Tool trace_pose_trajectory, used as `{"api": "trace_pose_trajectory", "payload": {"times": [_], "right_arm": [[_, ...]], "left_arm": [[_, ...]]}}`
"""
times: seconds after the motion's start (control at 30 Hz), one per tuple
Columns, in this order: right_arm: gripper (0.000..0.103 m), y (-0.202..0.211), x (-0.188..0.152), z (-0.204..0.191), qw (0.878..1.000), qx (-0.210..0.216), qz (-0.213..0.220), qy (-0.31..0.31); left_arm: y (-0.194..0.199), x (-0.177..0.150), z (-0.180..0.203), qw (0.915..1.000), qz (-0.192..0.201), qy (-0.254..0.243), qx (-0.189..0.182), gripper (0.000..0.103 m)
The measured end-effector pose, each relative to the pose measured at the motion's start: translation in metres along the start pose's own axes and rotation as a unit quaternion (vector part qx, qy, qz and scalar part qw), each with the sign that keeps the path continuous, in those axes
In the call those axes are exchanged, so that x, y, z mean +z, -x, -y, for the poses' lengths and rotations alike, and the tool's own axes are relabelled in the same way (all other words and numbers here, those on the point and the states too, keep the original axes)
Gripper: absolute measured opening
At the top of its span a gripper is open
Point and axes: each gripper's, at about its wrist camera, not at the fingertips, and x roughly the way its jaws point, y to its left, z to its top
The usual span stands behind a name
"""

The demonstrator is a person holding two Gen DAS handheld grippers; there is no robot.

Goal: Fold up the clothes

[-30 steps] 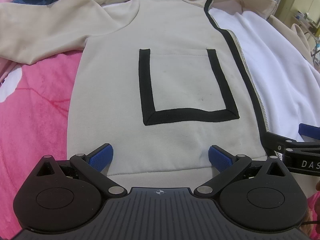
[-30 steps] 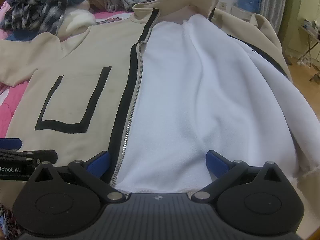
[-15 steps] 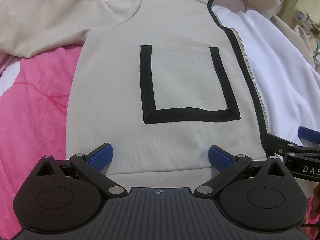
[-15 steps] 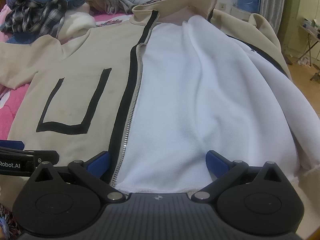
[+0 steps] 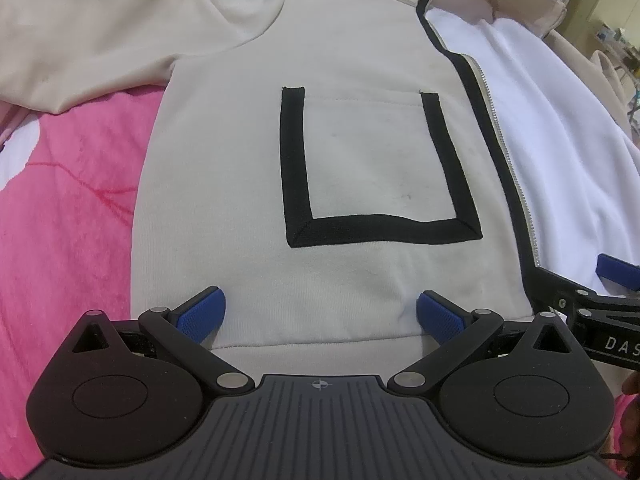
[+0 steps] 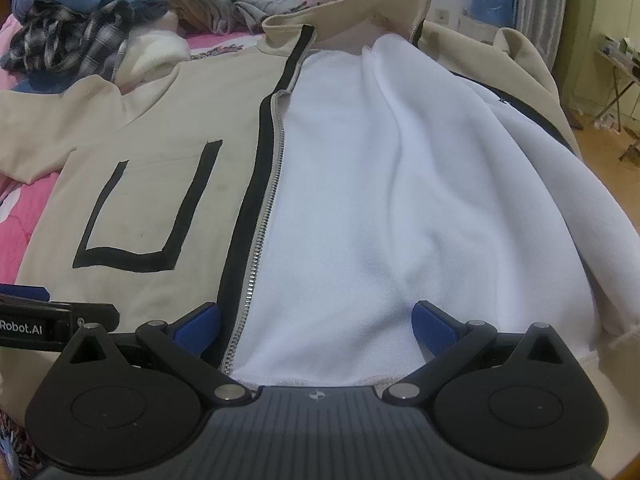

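Note:
A beige zip jacket [image 5: 240,128] with a black-trimmed pocket [image 5: 372,168] lies flat on the pink bed, its right front thrown open to show white fleece lining [image 6: 400,208]. My left gripper [image 5: 320,310] is open over the bottom hem below the pocket. My right gripper [image 6: 316,324] is open over the hem of the white lining, just right of the silver zipper [image 6: 260,248]. Each gripper shows at the edge of the other's view. Neither holds cloth.
A pink bedspread [image 5: 68,216] lies to the left of the jacket. A pile of other clothes [image 6: 80,28] sits at the far end of the bed. The bed's right edge drops to a wooden floor [image 6: 616,184].
Both grippers have shifted slightly forward and lower over the hem. The jacket has not moved, and the jaws stay open.

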Motion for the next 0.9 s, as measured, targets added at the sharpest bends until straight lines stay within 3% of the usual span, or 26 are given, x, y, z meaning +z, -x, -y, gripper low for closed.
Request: {"api": "trace_pose_trajectory", "payload": {"times": [0.27,0.5,0.63,0.77,0.83,0.9], "right_arm": [[0.103,0.006,0.0,-0.001,1.0,0.011,0.004,0.025],[0.102,0.056,0.007,0.016,0.993,0.039,0.112,0.023],[0.1,0.091,0.01,0.07,0.985,-0.002,0.164,-0.051],[0.097,0.125,0.013,0.125,0.968,-0.044,0.215,-0.125],[0.094,0.124,-0.002,0.165,0.952,-0.037,0.208,-0.222],[0.092,0.119,-0.02,0.208,0.924,-0.023,0.19,-0.331]], "left_arm": [[0.007,-0.018,-0.002,0.9999,0.015,-0.002,0.004,0.103],[0.009,-0.016,-0.009,0.9999,0.016,-0.001,0.001,0.103],[0.011,-0.017,-0.012,0.9999,0.017,-0.001,-0.001,0.103],[0.015,-0.018,-0.019,0.9998,0.017,0.0,-0.003,0.103],[0.016,-0.018,-0.019,0.9999,0.017,0.0,-0.002,0.103],[0.016,-0.018,-0.018,0.9999,0.016,0.0,-0.001,0.103]]}}
